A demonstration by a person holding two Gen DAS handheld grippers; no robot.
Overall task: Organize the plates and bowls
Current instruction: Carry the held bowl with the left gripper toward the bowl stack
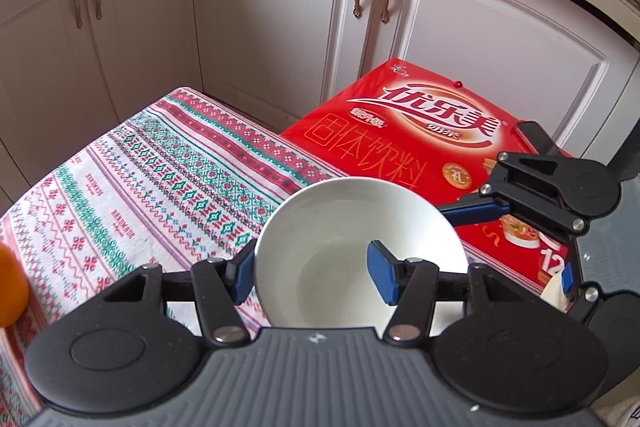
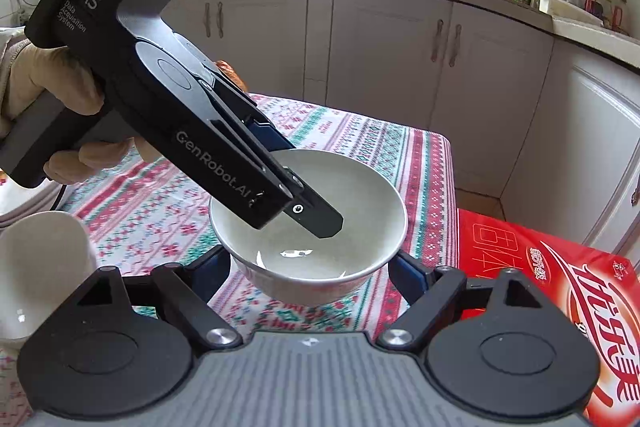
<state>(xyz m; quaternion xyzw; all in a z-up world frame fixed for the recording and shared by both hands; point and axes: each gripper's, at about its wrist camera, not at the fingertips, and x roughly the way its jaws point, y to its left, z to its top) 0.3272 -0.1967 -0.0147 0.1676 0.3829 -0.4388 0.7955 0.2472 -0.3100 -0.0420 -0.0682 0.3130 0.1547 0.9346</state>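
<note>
A white bowl [image 2: 308,227] hangs above the patterned tablecloth [image 2: 360,147] at centre frame, its wall pinched by the left gripper [image 2: 304,199], which slants down from the upper left in a person's hand [image 2: 36,95]; the right gripper [image 2: 312,267] flanks the bowl's base, jaws apart; a red box [image 2: 540,287] lies lower right; another white dish [image 2: 36,267] sits at the left edge.

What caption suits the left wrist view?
Left gripper clamps a white bowl's rim above the patterned tablecloth.
</note>
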